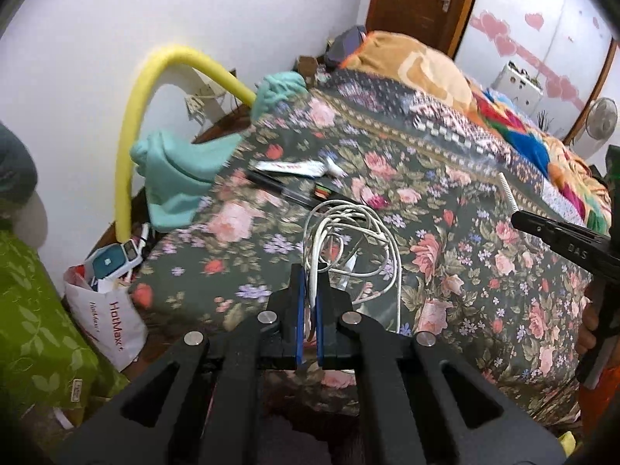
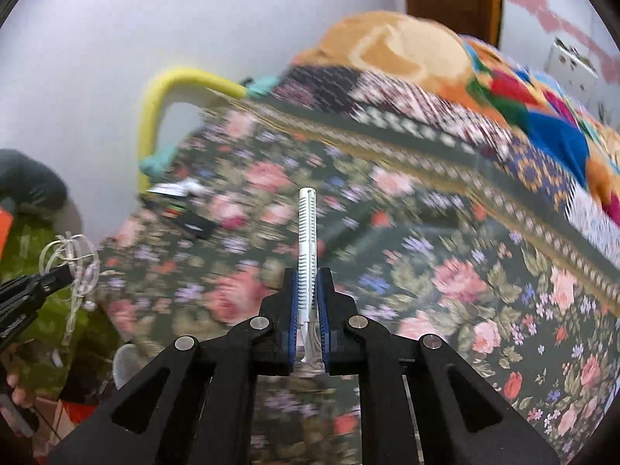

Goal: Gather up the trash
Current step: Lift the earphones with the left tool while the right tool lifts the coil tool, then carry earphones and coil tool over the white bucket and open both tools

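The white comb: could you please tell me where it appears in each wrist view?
Left wrist view: the white comb sticks up at the right edge, from the tip of the right gripper.
Right wrist view: the comb stands at centre, clamped between the gripper's blue pads.
Shared landmark: the yellow foam tube, at upper left in both.

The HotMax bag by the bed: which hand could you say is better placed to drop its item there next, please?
Probably left: its tongs, shut on the cable, are nearer the bag; the right tongs hold the comb farther off.
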Action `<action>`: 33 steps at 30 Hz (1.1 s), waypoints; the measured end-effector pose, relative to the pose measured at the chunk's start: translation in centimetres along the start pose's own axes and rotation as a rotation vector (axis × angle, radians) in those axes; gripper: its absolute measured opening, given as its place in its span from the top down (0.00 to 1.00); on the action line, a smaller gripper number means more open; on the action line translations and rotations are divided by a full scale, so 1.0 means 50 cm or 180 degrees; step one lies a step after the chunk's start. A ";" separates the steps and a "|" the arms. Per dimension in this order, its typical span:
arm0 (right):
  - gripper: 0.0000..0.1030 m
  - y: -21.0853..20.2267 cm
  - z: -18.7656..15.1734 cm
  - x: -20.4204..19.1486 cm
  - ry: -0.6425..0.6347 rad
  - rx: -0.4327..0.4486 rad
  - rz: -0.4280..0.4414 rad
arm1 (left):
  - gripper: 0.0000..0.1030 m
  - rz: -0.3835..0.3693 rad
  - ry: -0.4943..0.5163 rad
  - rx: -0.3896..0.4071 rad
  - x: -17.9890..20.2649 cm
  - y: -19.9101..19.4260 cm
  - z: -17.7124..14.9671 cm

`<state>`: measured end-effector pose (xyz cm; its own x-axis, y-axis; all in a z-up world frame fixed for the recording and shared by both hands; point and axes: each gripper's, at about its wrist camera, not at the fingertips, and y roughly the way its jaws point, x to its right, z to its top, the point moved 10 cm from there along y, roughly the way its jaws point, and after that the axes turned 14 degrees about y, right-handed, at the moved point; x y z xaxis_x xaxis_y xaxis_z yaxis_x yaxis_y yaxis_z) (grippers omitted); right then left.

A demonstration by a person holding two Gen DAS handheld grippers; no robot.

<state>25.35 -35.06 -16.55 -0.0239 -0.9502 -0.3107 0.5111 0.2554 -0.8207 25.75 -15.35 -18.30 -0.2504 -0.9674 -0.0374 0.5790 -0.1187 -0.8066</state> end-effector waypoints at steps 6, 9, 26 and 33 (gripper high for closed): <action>0.91 -0.050 -0.015 -0.154 -0.0362 0.0155 0.0247 | 0.97 0.0168 -0.0136 0.0116 -0.066 -0.080 -0.031; 0.91 -0.072 -0.039 -0.231 -0.0525 0.0161 0.0402 | 0.97 0.0275 -0.0212 0.0162 -0.107 -0.122 -0.058; 0.91 -0.072 -0.251 -0.577 -0.1349 -0.0142 0.0885 | 0.97 0.0724 -0.0672 0.0131 -0.322 -0.264 -0.296; 0.91 -0.017 -0.361 -0.661 -0.1539 -0.0483 0.0918 | 0.97 0.0753 -0.0860 -0.0069 -0.379 -0.253 -0.413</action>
<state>10.19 -0.63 -14.25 0.5110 -0.8029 -0.3068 0.3091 0.5047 -0.8061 7.15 9.10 -19.54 0.1046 -0.9921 -0.0695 0.5792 0.1176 -0.8067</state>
